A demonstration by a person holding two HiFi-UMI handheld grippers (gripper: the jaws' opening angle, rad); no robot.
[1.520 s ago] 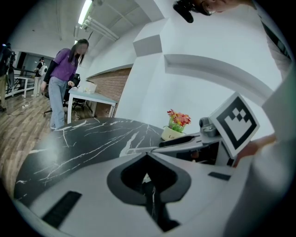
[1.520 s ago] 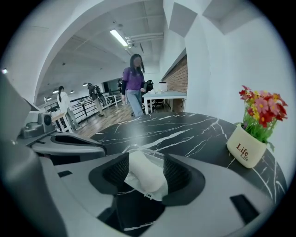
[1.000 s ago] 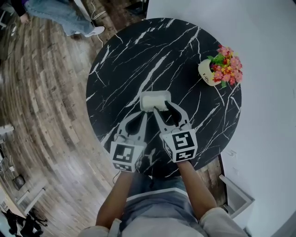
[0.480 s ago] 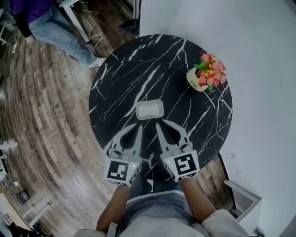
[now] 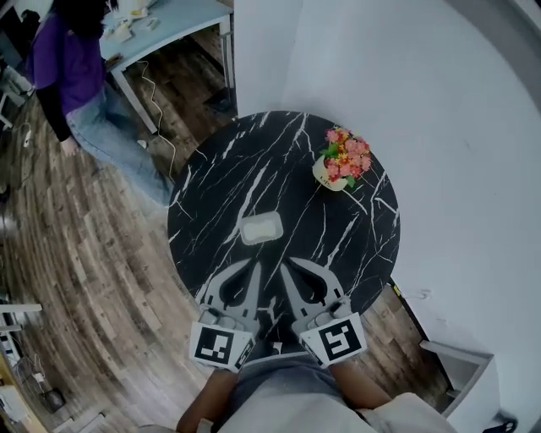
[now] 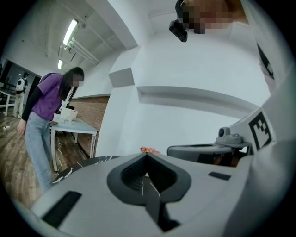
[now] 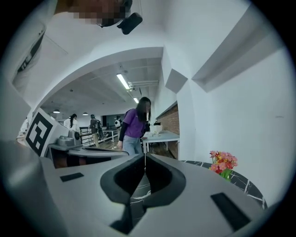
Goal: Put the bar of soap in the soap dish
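Observation:
The white soap dish (image 5: pixel 260 228) sits near the middle of the round black marble table (image 5: pixel 211 186). A pale bar of soap (image 5: pixel 261 227) lies inside it. Both grippers hang over the table's near edge, well short of the dish and apart from it. My left gripper (image 5: pixel 255 265) is shut, and in the left gripper view its jaws (image 6: pixel 147 155) meet with nothing between them. My right gripper (image 5: pixel 284 265) is also shut and empty; its jaws have just been closing. In the right gripper view (image 7: pixel 144 157) the tips touch.
A cream pot of pink and orange flowers (image 5: pixel 340 165) stands at the table's far right and also shows in the right gripper view (image 7: pixel 223 165). A white wall (image 5: pixel 439 127) runs beside the table. A person in purple (image 5: pixel 72 84) stands by a light table (image 5: pixel 161 21) at the far left.
Both grippers drew back from the dish toward my body and rose. The right jaws, open around the dish a second ago, came together. The soap stays in the dish.

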